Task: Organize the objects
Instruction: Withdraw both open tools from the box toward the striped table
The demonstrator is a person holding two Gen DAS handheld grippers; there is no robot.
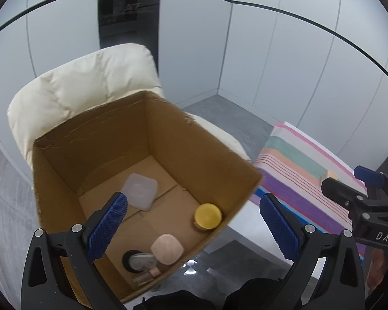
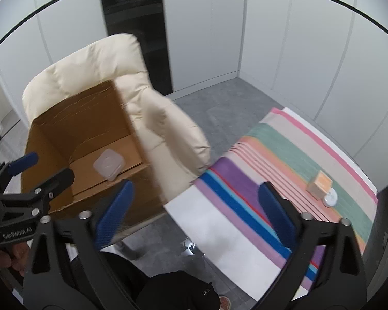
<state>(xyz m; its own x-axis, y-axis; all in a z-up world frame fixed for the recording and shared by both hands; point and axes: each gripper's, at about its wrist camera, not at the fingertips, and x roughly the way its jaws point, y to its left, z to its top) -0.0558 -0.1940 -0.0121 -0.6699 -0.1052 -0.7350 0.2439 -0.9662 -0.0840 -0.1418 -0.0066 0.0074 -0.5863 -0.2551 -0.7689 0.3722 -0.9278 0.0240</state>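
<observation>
An open cardboard box (image 1: 183, 139) stands on a cream armchair (image 1: 72, 87). Inside lie a translucent square lid (image 1: 139, 190), a yellow-lidded jar (image 1: 207, 215), a pink rounded pad (image 1: 166, 248) and a dark round item with a grey piece (image 1: 139, 259). My left gripper (image 1: 194, 222) is open and empty above the box's near right corner. My right gripper (image 2: 196, 211) is open and empty, over the gap between the chair and the striped table (image 2: 271, 155). On that table sit a small tan cube (image 2: 319, 184) and a white round object (image 2: 330, 198).
The box also shows in the right wrist view (image 2: 72, 129), with the lid (image 2: 108, 164) inside. The left gripper shows at the left edge of the right wrist view (image 2: 25, 175); the right gripper shows at the right of the left wrist view (image 1: 349, 180). Grey floor (image 2: 219, 103) and white wall panels surround.
</observation>
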